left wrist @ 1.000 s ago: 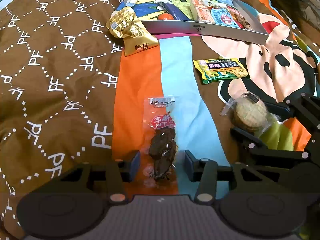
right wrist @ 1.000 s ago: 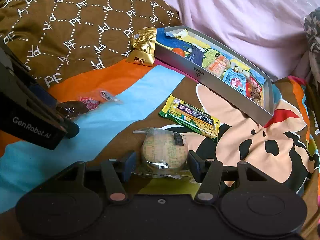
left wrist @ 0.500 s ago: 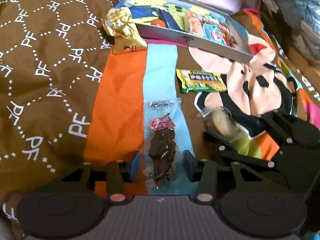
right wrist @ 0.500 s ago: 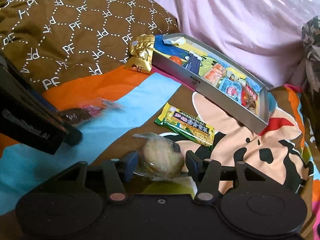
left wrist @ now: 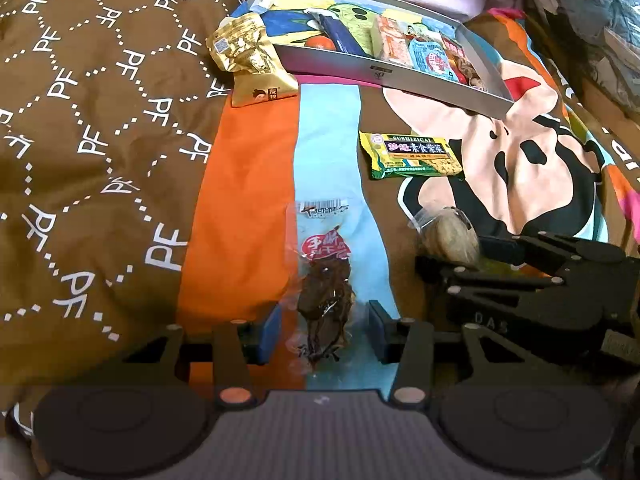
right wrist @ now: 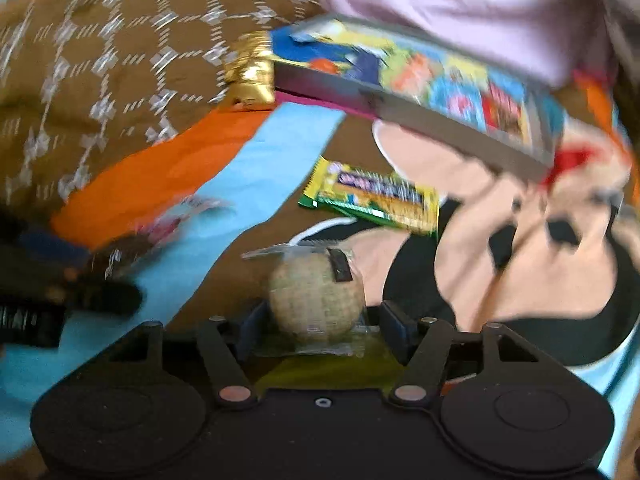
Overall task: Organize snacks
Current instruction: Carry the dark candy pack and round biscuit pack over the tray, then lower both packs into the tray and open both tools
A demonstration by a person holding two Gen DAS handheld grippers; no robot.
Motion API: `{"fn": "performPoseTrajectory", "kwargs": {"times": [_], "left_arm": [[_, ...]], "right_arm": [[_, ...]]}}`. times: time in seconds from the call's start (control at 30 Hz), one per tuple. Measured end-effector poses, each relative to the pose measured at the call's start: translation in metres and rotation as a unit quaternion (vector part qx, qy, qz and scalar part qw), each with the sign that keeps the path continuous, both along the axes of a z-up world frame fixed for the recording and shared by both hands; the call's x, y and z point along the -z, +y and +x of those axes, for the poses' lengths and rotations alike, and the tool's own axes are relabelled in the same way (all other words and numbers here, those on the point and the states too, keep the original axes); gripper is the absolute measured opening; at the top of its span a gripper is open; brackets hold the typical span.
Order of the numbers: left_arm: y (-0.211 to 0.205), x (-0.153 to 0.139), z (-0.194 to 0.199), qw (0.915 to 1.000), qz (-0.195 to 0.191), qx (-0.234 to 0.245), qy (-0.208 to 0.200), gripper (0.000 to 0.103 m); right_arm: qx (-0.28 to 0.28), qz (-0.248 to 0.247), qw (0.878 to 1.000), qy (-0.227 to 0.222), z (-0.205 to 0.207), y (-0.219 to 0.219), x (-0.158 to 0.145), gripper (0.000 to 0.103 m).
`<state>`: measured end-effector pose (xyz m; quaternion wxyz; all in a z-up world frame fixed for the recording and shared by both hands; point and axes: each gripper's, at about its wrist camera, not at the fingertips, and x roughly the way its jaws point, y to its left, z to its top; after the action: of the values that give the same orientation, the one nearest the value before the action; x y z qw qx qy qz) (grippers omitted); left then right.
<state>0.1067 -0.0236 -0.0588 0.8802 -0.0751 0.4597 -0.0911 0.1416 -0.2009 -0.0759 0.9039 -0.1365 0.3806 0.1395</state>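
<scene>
My left gripper (left wrist: 322,330) is shut on a clear packet of dark dried meat (left wrist: 326,296) with a red label, holding its near end. My right gripper (right wrist: 316,330) is shut on a round wrapped rice cake (right wrist: 316,304); it shows in the left wrist view (left wrist: 452,238) too, with the right gripper (left wrist: 460,258) around it. A grey snack box (left wrist: 384,74) with several packets in it lies at the far end of the bed; it also shows in the blurred right wrist view (right wrist: 420,116).
A gold packet (left wrist: 252,64) leans at the box's left corner. A green and yellow bar (left wrist: 412,156) lies between the box and my grippers. Brown patterned bedding (left wrist: 92,140) is on the left, a cartoon-print blanket (left wrist: 520,160) on the right.
Both grippers have risen off the blanket with their packets and moved toward the box. The right wrist view is now blurred by motion.
</scene>
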Motion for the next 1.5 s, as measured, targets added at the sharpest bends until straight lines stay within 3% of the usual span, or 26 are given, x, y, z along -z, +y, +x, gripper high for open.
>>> {"fn": "performPoseTrajectory", "kwargs": {"times": [0.03, 0.1, 0.23, 0.37, 0.43, 0.73, 1.0, 1.2, 1.5], "left_arm": [[0.001, -0.001, 0.0, 1.0, -0.003, -0.001, 0.0, 0.049], [0.002, -0.002, -0.001, 0.9999, -0.013, -0.003, -0.001, 0.049], [0.002, -0.006, -0.004, 0.9998, -0.008, -0.005, -0.015, 0.049], [0.003, -0.01, -0.005, 0.9989, -0.029, -0.003, -0.037, 0.049], [0.003, -0.012, -0.005, 0.9985, -0.031, -0.004, -0.045, 0.049], [-0.002, -0.039, 0.026, 0.9958, -0.009, -0.003, -0.091, 0.049], [0.003, -0.055, 0.093, 0.9892, -0.085, -0.056, -0.104, 0.049], [-0.008, -0.067, 0.15, 0.9847, -0.08, -0.071, -0.137, 0.049], [-0.039, -0.064, 0.244, 0.9813, -0.081, -0.084, -0.153, 0.05]], "right_arm": [[0.006, 0.026, 1.0, 0.011, 0.003, -0.006, -0.001, 0.052], [0.009, 0.042, 0.999, 0.015, 0.004, -0.007, -0.003, 0.049], [-0.012, 0.001, 1.0, -0.01, -0.006, 0.005, -0.004, 0.049], [-0.038, -0.085, 0.991, -0.092, -0.023, 0.021, -0.008, 0.049], [-0.043, -0.101, 0.986, -0.124, -0.027, 0.024, -0.011, 0.049], [-0.007, -0.073, 0.98, -0.184, -0.017, 0.014, -0.034, 0.05], [-0.041, -0.06, 0.973, -0.217, 0.029, 0.01, -0.049, 0.05], [-0.033, -0.048, 0.965, -0.257, 0.082, -0.001, -0.059, 0.05], [0.054, 0.019, 0.961, -0.271, 0.171, -0.047, -0.067, 0.05]]}}
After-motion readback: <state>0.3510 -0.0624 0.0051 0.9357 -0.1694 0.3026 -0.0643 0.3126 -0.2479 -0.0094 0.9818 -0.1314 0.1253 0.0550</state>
